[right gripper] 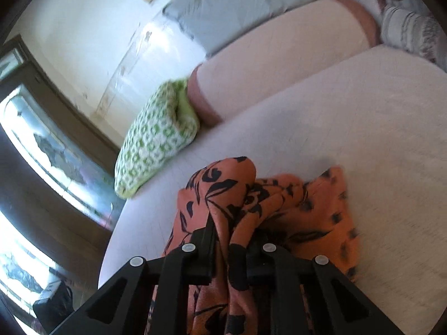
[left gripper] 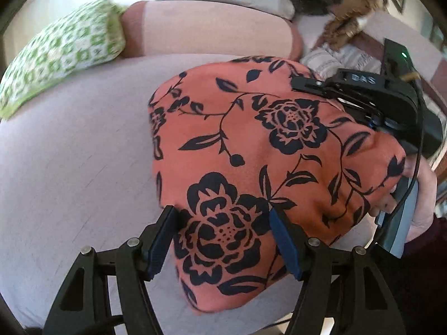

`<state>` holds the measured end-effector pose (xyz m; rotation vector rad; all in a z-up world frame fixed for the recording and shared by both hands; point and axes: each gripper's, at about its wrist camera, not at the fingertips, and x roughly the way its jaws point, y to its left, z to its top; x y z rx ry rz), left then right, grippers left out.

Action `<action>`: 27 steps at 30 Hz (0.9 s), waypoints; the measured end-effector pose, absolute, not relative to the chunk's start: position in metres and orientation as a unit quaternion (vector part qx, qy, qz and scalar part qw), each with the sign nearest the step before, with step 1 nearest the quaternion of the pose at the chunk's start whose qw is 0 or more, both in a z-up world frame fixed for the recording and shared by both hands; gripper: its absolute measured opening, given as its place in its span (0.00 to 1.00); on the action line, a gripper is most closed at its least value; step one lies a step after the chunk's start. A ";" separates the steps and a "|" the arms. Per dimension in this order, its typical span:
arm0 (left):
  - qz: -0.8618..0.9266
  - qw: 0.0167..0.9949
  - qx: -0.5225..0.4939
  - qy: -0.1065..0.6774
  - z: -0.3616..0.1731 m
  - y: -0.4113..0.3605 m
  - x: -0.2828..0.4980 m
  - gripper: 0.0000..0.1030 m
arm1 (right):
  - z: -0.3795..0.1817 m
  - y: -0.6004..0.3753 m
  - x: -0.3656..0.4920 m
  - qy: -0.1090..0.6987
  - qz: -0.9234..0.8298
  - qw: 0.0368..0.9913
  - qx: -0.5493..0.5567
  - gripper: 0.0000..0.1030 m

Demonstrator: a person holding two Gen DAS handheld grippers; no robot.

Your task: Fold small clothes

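Orange cloth with a dark flower print (left gripper: 251,150) lies on the pale lilac bed (left gripper: 69,181), spread in the left wrist view and bunched into folds in the right wrist view (right gripper: 251,201). The left tool (left gripper: 223,240) has its two fingers wide apart, one at each side of a big printed rose, and the blue pads (left gripper: 282,240) sit against the cloth without pinching it. The right tool (right gripper: 232,254) has its fingers nearly together, with a gathered fold of the cloth caught between them; in the left wrist view the same tool (left gripper: 363,95) is at the far right edge of the cloth. Beyond the cloth, a green and white patterned pillow (left gripper: 61,53) rests beside a pink bolster (left gripper: 206,30), and a grey pillow (right gripper: 240,5) lies behind them. A folded striped textile (right gripper: 410,30) lies near the far corner of the bed.
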<state>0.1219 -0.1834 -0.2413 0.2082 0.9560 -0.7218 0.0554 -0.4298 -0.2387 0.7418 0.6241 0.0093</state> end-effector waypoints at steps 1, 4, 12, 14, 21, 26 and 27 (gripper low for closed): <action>-0.341 0.821 0.111 0.444 -0.241 -0.194 0.119 0.66 | -0.243 -0.441 0.054 0.302 -0.005 0.879 0.369 0.15; -0.343 0.820 0.140 0.437 -0.248 -0.218 0.115 0.67 | -0.262 -0.462 0.056 0.325 -0.032 0.859 0.393 0.15; -0.329 0.827 0.186 0.417 -0.266 -0.226 0.107 0.70 | -0.321 -0.480 0.069 0.414 -0.039 0.807 0.420 0.16; -0.328 0.828 0.192 0.412 -0.267 -0.224 0.105 0.70 | -0.325 -0.482 0.064 0.413 -0.030 0.799 0.435 0.17; -0.333 0.828 0.182 0.413 -0.270 -0.214 0.100 0.70 | -0.289 -0.475 0.012 0.379 -0.037 0.821 0.426 0.27; -0.334 0.829 0.178 0.412 -0.269 -0.212 0.099 0.70 | -0.234 -0.443 -0.022 0.306 -0.030 0.888 0.341 0.27; -0.334 0.829 0.177 0.411 -0.269 -0.211 0.100 0.70 | -0.231 -0.438 -0.023 0.310 -0.031 0.891 0.332 0.27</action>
